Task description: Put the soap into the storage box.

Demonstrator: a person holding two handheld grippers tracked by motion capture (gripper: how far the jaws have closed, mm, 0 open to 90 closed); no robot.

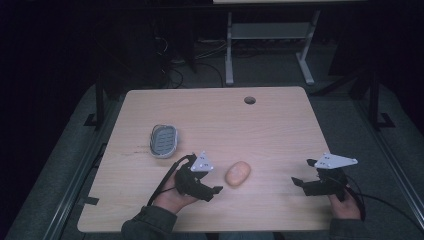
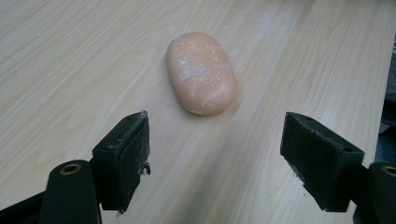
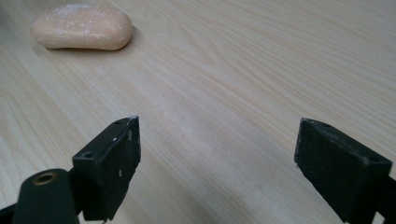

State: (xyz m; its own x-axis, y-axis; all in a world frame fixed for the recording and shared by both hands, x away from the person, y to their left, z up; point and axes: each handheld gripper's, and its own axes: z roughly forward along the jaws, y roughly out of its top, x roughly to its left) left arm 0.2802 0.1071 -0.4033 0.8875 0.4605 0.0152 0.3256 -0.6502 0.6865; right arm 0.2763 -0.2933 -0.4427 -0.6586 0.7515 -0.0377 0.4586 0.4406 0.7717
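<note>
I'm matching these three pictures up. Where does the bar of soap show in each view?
High view: soap lies near the table's front middle, just right of the left gripper.
Left gripper view: soap upper middle, ahead of the open jaws.
Right gripper view: soap top left corner.
Shared landmark: the pale wood-grain tabletop.

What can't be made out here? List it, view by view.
- Soap dish, high view: too small and dim to tell what is inside it.
- Soap bar, left gripper view: underside hidden against the table.
- Room beyond the table, high view: lost in darkness.
- Right hand, high view: cut off by the bottom edge.
</note>
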